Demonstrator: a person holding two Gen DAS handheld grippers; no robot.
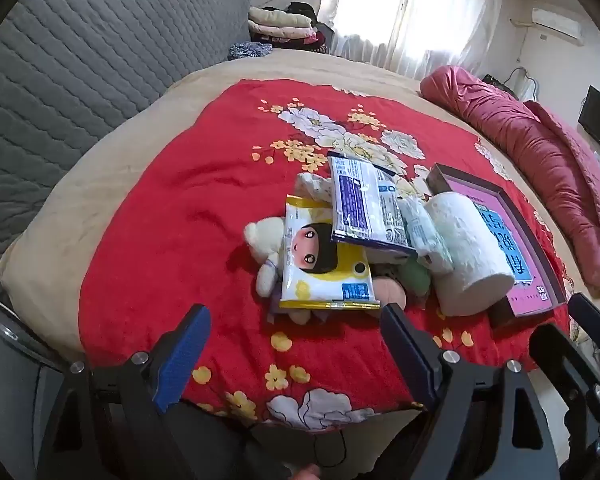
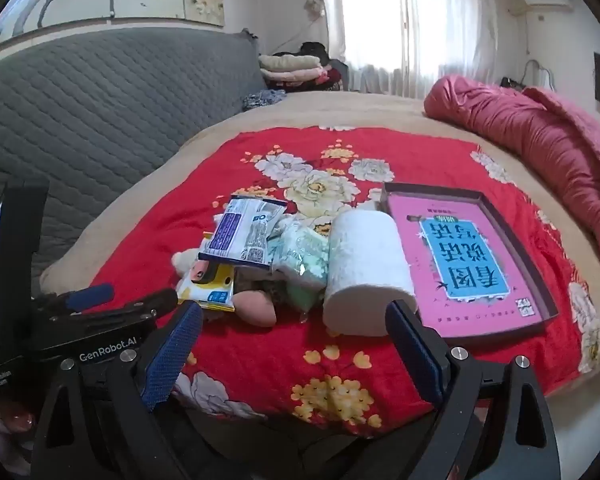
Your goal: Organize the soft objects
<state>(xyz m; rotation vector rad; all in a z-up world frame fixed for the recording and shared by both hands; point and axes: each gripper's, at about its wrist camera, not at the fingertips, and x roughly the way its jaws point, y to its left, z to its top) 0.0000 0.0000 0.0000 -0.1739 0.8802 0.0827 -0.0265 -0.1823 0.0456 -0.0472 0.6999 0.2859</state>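
A pile of soft things lies on a red floral blanket: a yellow wipes pack with a cartoon girl, a blue-and-white pack on top, a white plush toy beneath, a pale green pack and a white paper roll. A brown tray with a pink book lies right of the roll. My left gripper is open and empty, just short of the yellow pack. My right gripper is open and empty, in front of the roll and a pink plush.
A grey quilted headboard runs along the left. A rolled pink quilt lies at the far right of the bed. Folded clothes are stacked at the back by the curtained window. The left gripper's body shows at the left of the right wrist view.
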